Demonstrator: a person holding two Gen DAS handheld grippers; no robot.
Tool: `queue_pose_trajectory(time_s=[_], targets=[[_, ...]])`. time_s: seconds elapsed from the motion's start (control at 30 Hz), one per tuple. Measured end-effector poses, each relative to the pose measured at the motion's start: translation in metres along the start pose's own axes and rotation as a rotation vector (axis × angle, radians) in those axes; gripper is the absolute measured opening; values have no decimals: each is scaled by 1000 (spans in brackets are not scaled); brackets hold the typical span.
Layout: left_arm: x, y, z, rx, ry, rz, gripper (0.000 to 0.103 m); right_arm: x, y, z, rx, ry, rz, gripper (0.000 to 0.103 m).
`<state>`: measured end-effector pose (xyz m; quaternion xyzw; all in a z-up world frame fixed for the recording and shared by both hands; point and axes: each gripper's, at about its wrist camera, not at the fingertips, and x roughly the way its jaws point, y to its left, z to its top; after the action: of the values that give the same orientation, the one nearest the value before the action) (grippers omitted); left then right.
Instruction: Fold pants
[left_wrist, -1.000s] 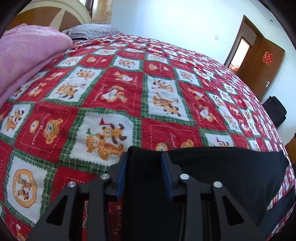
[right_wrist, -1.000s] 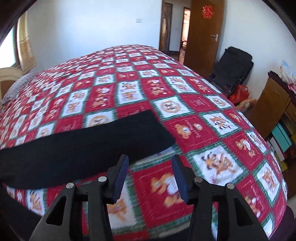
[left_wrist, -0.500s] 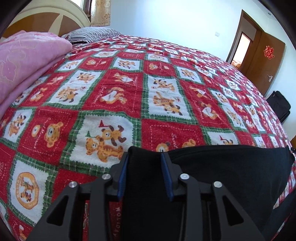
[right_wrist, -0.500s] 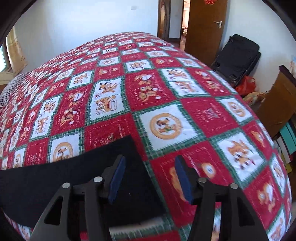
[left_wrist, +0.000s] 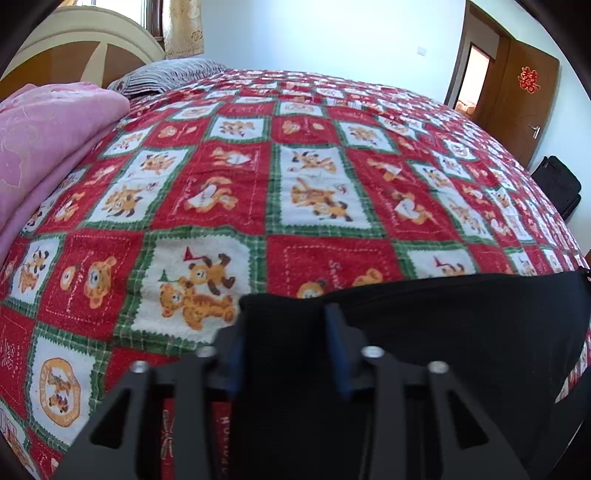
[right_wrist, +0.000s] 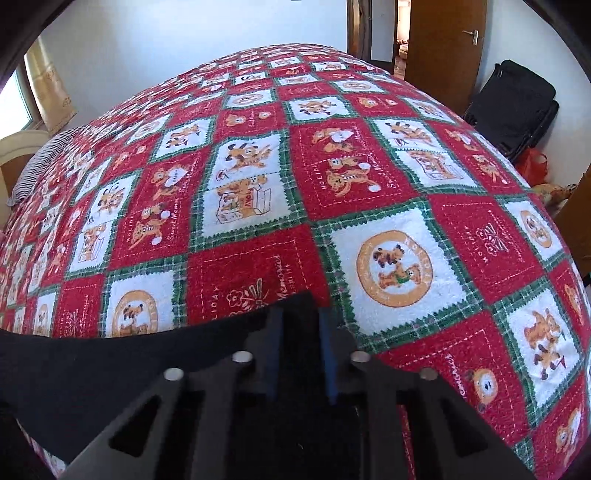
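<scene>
The left gripper (left_wrist: 286, 343) has the black pants (left_wrist: 461, 325) bunched between its blue pads, its jaws closing on one corner of the cloth. The right gripper (right_wrist: 299, 347) is pinched tight on the opposite corner of the pants (right_wrist: 92, 369), pads pressed into the fabric. The garment stretches flat from each pair of fingers across the near edge of the red patchwork bedspread (left_wrist: 314, 192). Beyond the left fingers, to their left, lies a pink blanket (left_wrist: 48, 140); farther off, a striped pillow (left_wrist: 166, 75) and a brown door (left_wrist: 524, 99)
</scene>
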<state>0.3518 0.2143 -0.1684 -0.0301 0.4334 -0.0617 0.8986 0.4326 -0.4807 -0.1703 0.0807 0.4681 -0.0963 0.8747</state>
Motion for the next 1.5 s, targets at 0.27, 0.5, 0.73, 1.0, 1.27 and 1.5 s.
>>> queue_pose_trajectory(time_s=[0.27, 0.5, 0.73, 1.0, 1.27, 1.5], targets=[[-28, -2, 6, -9, -84, -43, 15, -50, 7, -4, -31, -142, 3, 5], [-55, 5, -1, -39, -172, -134, 15, -101, -2, -26, -46, -277, 39, 5], [-82, 20, -17, -80, -263, -265, 15, -149, -16, -65, -42, -396, 104, 5], [-115, 28, -48, -65, -323, -358, 13, -189, -30, -117, -41, -470, 166, 5], [-134, 40, -90, -73, -364, -422, 13, -210, -55, -176, -16, -488, 193, 4], [-136, 43, -133, -40, -329, -419, 13, -210, -70, -218, -26, -421, 177, 4]])
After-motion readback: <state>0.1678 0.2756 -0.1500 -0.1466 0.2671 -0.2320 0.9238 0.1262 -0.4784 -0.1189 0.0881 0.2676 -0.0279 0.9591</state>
